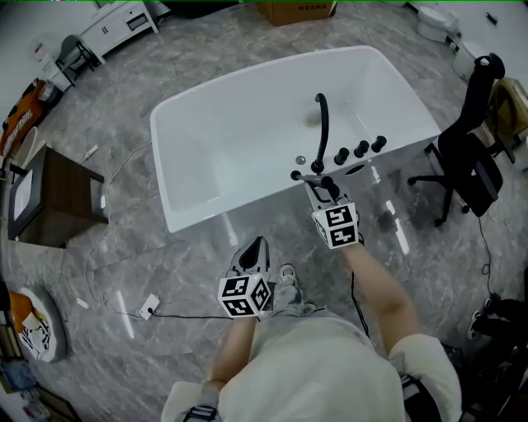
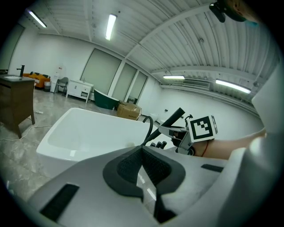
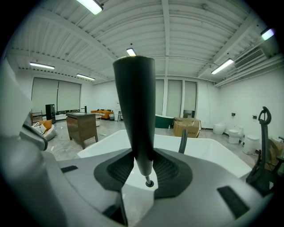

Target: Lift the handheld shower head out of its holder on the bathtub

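The white bathtub stands on the grey floor, with a black curved spout and three black knobs on its near rim. My right gripper is shut on the black handheld shower head just above that rim. In the right gripper view the shower head stands upright between the pads, its small end fitting below them. My left gripper hangs lower over the floor in front of the tub, jaws shut and holding nothing. The left gripper view shows the shower head slanting up from the right gripper.
A black office chair stands right of the tub. A dark wooden cabinet stands to the left, with a cable trailing across the floor beside it. A cardboard box sits beyond the tub.
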`<act>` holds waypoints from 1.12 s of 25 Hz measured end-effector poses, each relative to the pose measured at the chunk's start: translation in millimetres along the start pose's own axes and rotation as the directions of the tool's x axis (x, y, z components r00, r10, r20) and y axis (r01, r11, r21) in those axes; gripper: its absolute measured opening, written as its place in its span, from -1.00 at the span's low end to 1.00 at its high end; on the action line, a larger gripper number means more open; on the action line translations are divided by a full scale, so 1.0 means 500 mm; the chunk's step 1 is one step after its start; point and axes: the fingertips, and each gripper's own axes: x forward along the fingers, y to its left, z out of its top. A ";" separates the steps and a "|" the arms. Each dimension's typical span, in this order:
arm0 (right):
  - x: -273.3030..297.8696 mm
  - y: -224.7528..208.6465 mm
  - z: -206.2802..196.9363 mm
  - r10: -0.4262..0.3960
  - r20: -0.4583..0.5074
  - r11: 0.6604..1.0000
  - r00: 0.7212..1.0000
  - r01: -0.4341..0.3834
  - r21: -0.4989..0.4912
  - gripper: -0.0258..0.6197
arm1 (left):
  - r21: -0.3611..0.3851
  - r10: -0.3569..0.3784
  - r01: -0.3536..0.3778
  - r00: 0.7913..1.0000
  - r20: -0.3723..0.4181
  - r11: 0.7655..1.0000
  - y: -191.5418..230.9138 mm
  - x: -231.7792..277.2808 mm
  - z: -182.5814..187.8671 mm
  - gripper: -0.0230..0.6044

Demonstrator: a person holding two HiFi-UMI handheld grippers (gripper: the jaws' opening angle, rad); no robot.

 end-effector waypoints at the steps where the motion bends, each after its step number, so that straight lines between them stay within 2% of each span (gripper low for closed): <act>1: -0.018 0.000 0.008 0.000 0.011 1.000 1.000 0.000 0.002 -0.48 | 0.001 -0.001 0.001 1.000 0.003 1.000 -0.011 -0.010 -0.003 -0.86; 8: -0.137 0.011 0.072 0.001 0.103 1.000 0.995 -0.002 0.006 -0.48 | 0.008 0.002 -0.002 1.000 0.018 1.000 -0.066 -0.082 -0.025 -0.86; 16: -0.285 0.055 0.141 0.019 0.220 1.000 0.975 -0.017 -0.012 -0.48 | 0.019 0.003 -0.004 0.999 0.044 1.000 -0.113 -0.165 -0.054 -0.86; 24: -0.421 0.081 0.173 0.013 0.310 1.000 0.951 -0.006 -0.023 -0.48 | 0.044 -0.006 0.004 0.998 0.060 0.999 -0.160 -0.221 -0.079 -0.86; 28: -0.490 0.085 0.180 -0.008 0.353 1.000 0.935 0.008 0.002 -0.48 | 0.055 -0.016 0.013 0.998 0.058 0.998 -0.180 -0.246 -0.097 -0.86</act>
